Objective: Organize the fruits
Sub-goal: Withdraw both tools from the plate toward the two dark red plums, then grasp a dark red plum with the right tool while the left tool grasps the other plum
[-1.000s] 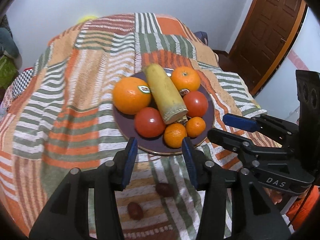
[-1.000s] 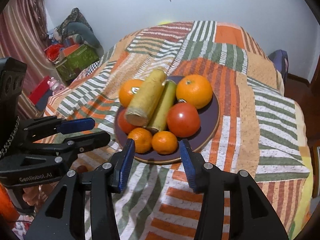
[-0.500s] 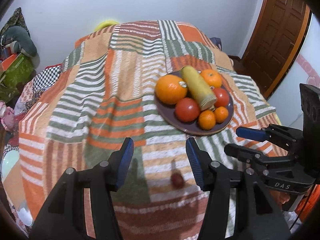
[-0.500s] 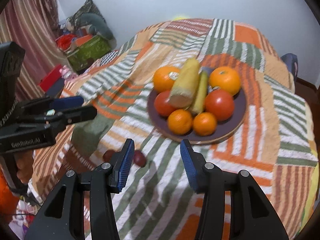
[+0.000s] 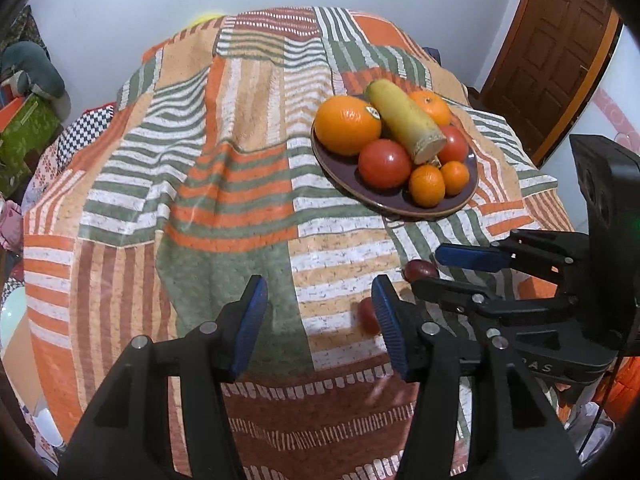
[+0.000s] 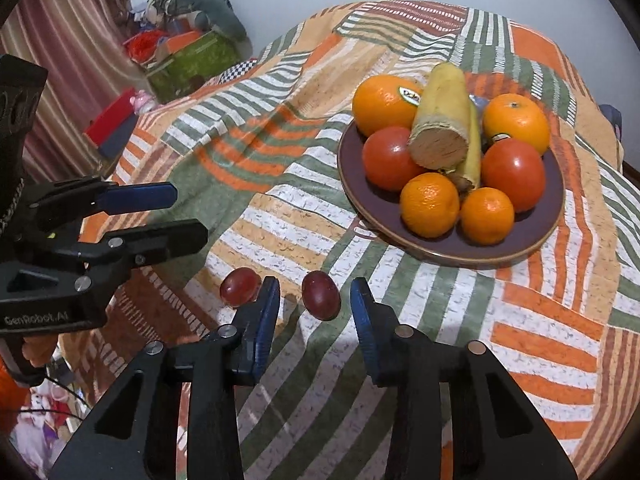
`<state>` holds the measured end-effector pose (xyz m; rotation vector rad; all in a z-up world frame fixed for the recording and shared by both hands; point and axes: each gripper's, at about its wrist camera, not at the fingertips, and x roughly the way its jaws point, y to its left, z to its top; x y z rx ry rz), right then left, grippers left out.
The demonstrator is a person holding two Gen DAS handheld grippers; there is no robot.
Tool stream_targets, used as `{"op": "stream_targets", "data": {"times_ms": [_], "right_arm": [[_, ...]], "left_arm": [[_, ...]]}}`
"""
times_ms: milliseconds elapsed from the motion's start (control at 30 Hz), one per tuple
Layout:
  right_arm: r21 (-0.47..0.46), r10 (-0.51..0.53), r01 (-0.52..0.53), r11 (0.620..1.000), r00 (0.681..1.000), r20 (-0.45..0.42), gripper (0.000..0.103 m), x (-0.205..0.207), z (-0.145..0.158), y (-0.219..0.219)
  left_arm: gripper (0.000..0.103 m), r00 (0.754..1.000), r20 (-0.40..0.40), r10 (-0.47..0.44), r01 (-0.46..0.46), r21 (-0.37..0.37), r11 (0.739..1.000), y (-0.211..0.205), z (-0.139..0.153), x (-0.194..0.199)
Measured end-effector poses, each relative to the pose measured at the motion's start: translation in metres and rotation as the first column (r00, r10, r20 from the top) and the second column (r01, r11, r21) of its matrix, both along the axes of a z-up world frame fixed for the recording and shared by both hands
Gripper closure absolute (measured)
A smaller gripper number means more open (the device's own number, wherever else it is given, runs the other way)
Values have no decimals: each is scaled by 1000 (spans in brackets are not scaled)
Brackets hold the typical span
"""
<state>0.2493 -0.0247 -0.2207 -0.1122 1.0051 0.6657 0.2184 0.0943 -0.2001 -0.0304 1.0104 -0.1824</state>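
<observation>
left gripper (image 5: pixel 316 312): black frame, blue pads | right gripper (image 6: pixel 314 304): same

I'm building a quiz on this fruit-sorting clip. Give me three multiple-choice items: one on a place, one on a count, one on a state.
1. Where do the two red grapes lie?
A. on the plate
B. on the cloth beside the plate
C. on the floor

2. How many tomatoes are on the plate?
A. two
B. four
C. none

3. How does the right tool stand?
A. clamped on an orange
B. out of view
C. closing around a grape, pads not yet touching

Key: B, both grapes rest on the striped cloth off the plate. A, two tomatoes show. C, the right tool brackets one grape with gaps either side.
</observation>
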Motion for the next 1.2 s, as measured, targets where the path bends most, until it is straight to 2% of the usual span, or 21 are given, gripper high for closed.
{"op": "stream_targets", "data": {"times_ms": [67,200,400,800,867,933,1200], "right_arm": [[-19,-3,3,1000,1000,-8,77,3,-4,2],[1,3,-3,1000,1000,-19,84,4,-6,1],[6,1,-1,1000,1000,-8,85,0,-1,-1],[43,-31,30,999,999,23,85,-11,14,-24],[47,-37,36,998,999,20,85,-11,14,-28],[49,-46,45,998,999,19,85,-12,14,-33],[62,-92,91,994,995,22,85,-10,19,-51]], "left_arm": [[49,1000,-6,-4,4,-7,1000,0,-2,1],[50,1000,-13,-12,12,-16,1000,-2,-5,0],[56,998,-35,-48,46,-51,998,-10,-7,-3],[68,990,-96,-108,105,-37,994,-35,-27,-4],[72,991,-95,-99,96,-30,995,-35,-29,-1],[82,990,-106,-95,91,-41,995,-34,-32,2],[82,992,-82,-95,92,-42,995,-36,-23,-2]]}}
